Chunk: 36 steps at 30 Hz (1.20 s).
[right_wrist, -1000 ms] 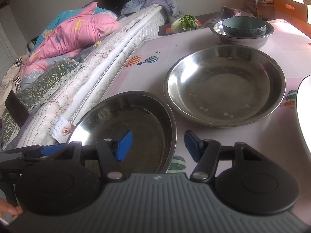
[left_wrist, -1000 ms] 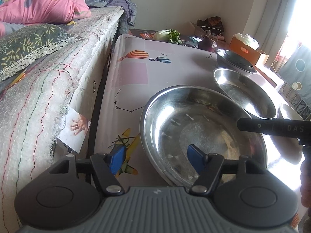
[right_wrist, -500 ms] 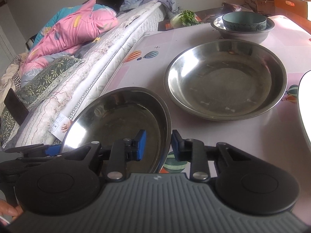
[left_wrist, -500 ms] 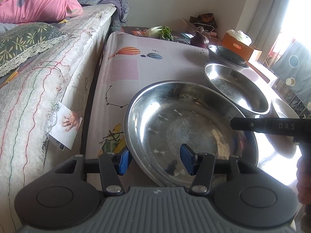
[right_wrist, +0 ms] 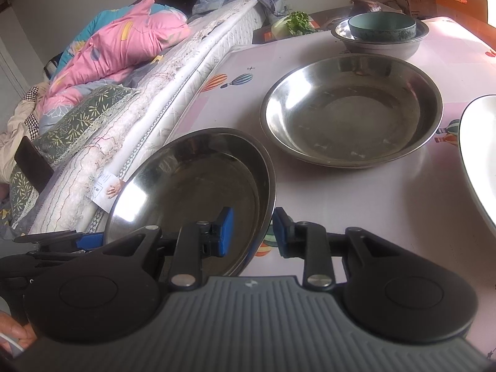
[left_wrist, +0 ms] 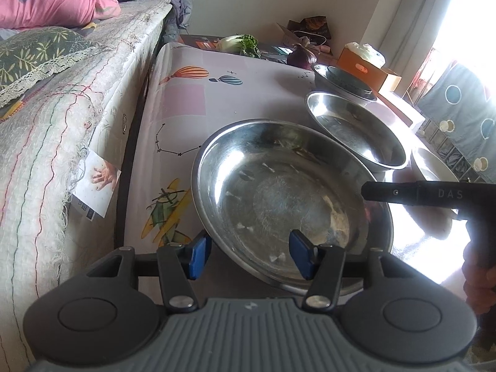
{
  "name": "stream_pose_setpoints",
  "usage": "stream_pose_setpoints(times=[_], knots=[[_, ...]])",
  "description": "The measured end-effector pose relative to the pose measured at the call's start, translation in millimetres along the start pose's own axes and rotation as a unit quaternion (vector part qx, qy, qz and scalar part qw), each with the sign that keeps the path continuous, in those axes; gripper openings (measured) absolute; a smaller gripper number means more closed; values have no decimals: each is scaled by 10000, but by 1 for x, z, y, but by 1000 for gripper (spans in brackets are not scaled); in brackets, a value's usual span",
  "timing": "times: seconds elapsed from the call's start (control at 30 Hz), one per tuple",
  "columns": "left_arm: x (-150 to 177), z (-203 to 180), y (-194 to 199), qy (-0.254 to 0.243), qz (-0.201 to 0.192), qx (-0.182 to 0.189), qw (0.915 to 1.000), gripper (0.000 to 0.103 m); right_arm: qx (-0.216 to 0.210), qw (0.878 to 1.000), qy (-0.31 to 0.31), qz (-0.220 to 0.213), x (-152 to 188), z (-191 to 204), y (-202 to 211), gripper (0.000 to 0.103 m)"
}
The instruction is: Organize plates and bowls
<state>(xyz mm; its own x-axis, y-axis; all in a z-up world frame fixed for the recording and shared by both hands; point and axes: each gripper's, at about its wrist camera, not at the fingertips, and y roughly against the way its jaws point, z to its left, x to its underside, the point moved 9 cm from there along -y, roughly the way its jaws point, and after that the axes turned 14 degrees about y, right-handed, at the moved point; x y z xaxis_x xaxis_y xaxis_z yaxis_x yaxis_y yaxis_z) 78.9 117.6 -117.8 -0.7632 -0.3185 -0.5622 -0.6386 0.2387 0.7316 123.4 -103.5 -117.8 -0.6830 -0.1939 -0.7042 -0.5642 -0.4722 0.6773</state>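
Both tools, left and right, gape astride the shiny, scuffed steel plate's tilted rim, unclamped.

We find bare surface left of the near steel plate; the mattress walls that side, the second plate blocks ahead.

Near steel dish tilted up; second flat; teal bowl nested.
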Motion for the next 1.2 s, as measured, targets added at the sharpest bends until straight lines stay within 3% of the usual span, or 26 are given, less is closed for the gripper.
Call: stream_pose_setpoints(times=[0.17,0.37,0.77,1.2], knots=[[-14,4,-5,116,-53,-56,9999,69,-14,9997,-238,-57,-7,-10,-5,32],[-30,6,-19,217,-49,-143,9997,73,10,9996,-258,-68,-17,-17,-18,40],[-39,-3,-32,203,37,-45,9998,70,-434,9980,-459,9,-25,-11,-39,41],[-15,-20,-16,85,169,121,9997,70,-359,9979,-534,82,-6,-12,-9,42]])
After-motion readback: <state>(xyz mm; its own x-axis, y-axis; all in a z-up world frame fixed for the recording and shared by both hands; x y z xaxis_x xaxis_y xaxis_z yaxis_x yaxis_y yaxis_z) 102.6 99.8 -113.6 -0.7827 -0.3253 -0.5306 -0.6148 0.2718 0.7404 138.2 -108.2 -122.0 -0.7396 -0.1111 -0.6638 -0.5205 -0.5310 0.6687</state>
